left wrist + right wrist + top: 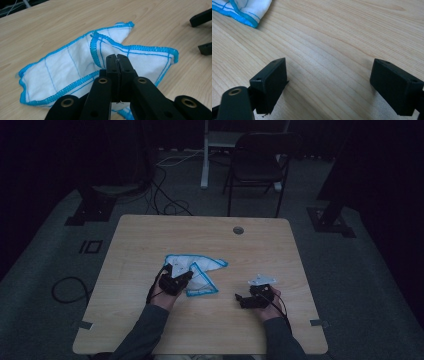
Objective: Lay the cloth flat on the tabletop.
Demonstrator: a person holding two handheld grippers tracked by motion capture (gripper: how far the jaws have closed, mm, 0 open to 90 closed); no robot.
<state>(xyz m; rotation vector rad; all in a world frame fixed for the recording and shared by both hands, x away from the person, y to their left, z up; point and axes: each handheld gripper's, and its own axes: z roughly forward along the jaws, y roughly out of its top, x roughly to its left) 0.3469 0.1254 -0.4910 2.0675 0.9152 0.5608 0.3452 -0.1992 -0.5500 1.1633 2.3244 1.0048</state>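
A white cloth (200, 270) with blue stitched edges lies crumpled on the wooden table (150, 240), partly folded over itself. My left gripper (184, 276) rests at the cloth's left side. In the left gripper view its jaws (117, 58) are pressed together on a raised fold of the cloth (62, 67), whose blue hem curves up to them. My right gripper (239, 298) lies to the right of the cloth, pointing left, wide open over bare wood (327, 72). A corner of the cloth (249, 10) shows at the top left of the right gripper view.
The right gripper's two black fingers (200, 17) show at the right edge of the left gripper view. A round cable hole (238, 230) sits near the table's far edge. Beyond the table stand a dark chair (257, 165) and floor cables (165, 195).
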